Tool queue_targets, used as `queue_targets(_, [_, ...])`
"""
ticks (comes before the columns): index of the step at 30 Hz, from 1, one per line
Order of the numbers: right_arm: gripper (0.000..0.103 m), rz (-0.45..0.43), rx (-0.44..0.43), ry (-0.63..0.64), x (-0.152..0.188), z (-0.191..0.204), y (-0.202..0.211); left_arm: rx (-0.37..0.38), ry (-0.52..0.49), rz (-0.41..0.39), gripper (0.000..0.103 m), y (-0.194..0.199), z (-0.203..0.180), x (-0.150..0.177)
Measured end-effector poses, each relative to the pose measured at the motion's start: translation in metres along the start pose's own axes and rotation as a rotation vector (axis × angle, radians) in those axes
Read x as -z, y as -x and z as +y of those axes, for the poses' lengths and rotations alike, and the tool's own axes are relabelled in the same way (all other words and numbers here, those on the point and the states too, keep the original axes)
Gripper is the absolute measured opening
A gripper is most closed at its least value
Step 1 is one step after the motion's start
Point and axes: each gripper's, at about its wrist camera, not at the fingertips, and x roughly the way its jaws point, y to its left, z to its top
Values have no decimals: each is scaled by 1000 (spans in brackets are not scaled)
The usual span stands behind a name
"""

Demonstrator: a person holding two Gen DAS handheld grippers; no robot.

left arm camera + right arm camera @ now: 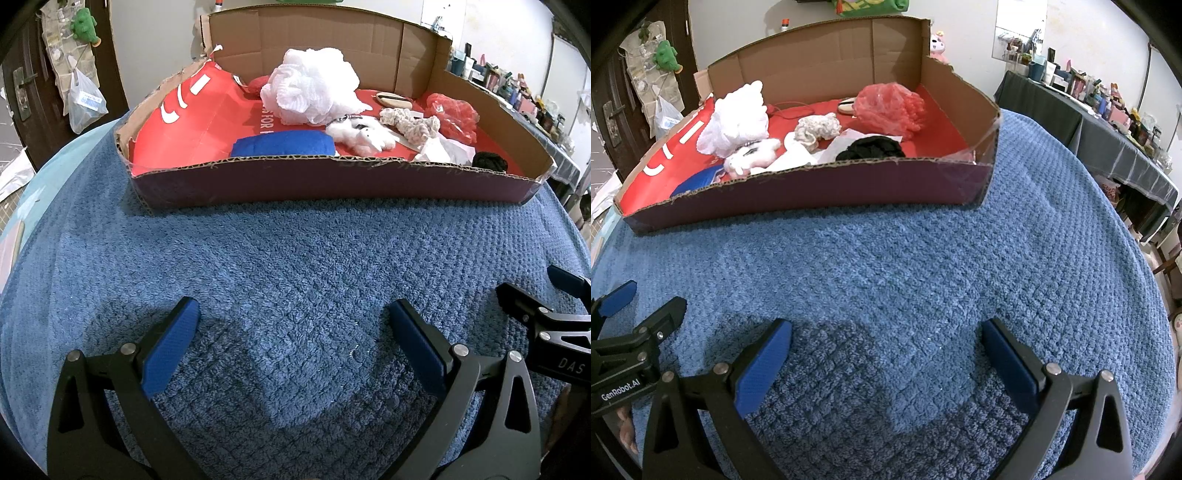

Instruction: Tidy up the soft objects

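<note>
A low cardboard box [332, 181] [812, 192] with a red lining stands on the blue towel ahead of both grippers. In it lie a white mesh puff [310, 85] [735, 118], a white plush toy [362, 134] [753, 157], a blue pad [284, 144] [698, 182], a cream knit piece [410, 123] [818, 129], a red mesh bundle [452, 114] [890, 107] and a black soft item [491, 160] [871, 147]. My left gripper [293, 332] is open and empty over the towel. My right gripper [886, 350] is open and empty beside it.
The blue towel [295, 258] [923, 266] covers the table. The right gripper shows at the right edge of the left wrist view [546, 314]; the left gripper shows at the left edge of the right wrist view [631, 332]. A cluttered dark table [1108, 122] stands at right.
</note>
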Motion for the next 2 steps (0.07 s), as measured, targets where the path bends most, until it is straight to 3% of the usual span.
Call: queue_targets(2, [103,0,-1,0,0,0,0,0,0,0,103,0,0,0])
